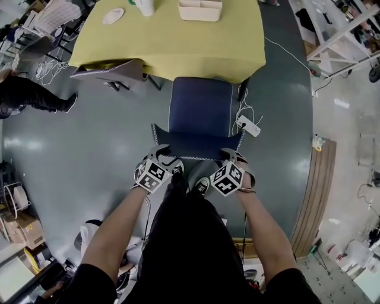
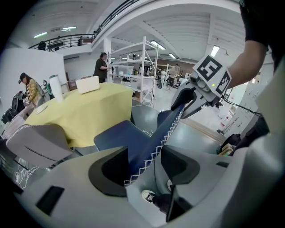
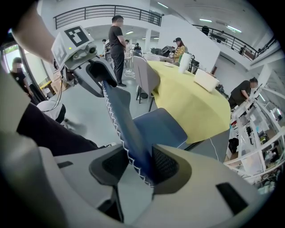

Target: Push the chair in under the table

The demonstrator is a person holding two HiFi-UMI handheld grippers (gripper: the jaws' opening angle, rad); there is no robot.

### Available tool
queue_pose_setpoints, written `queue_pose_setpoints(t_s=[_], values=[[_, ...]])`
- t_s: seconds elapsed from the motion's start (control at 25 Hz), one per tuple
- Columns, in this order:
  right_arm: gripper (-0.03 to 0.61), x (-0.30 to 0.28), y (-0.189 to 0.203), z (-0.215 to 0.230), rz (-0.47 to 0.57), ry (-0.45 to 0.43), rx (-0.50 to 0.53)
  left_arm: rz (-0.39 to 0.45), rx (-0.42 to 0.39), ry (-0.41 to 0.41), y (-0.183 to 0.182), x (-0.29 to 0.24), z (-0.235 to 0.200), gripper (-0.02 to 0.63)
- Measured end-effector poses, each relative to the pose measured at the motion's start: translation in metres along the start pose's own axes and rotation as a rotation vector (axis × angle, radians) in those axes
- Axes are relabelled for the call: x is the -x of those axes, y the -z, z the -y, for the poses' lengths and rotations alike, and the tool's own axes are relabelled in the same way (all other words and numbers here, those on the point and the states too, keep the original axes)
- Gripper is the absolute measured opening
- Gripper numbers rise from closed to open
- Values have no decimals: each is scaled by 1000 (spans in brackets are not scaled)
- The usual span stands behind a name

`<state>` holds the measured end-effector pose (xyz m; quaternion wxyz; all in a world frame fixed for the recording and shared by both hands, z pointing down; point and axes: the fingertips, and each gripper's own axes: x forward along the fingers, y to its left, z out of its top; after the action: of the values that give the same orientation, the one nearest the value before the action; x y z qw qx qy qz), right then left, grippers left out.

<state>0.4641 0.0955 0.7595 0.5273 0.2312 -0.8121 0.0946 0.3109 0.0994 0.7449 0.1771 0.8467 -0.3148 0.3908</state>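
Note:
A blue chair stands before the yellow-clothed table (image 1: 178,47), its seat (image 1: 200,110) partly under the table's front edge. Its backrest (image 1: 199,153), edged with white stitching, is nearest me. My left gripper (image 1: 163,155) is shut on the backrest's left top corner, my right gripper (image 1: 231,155) on the right one. In the left gripper view the backrest (image 2: 156,138) fills the gap of the left gripper (image 2: 142,164). In the right gripper view the backrest (image 3: 118,111) sits between the jaws of the right gripper (image 3: 136,167), against the right pad. My shoes show below it.
A grey chair (image 1: 113,71) is tucked at the table's left corner. A white box (image 1: 200,9) and a plate (image 1: 113,16) sit on the table. A power strip (image 1: 248,124) with cable lies right of the chair. A person (image 1: 29,92) stands left; shelving (image 1: 338,29) stands right.

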Motion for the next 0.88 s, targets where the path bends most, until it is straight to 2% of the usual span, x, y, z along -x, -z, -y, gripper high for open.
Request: queue_pose_setpoints(t_s=[0.32, 0.88], values=[[166, -4, -4, 18, 1, 4, 9, 5, 1, 2, -10, -9, -10, 239], [163, -22, -31, 68, -3, 12, 18, 12, -1, 14, -41, -31, -55, 236]])
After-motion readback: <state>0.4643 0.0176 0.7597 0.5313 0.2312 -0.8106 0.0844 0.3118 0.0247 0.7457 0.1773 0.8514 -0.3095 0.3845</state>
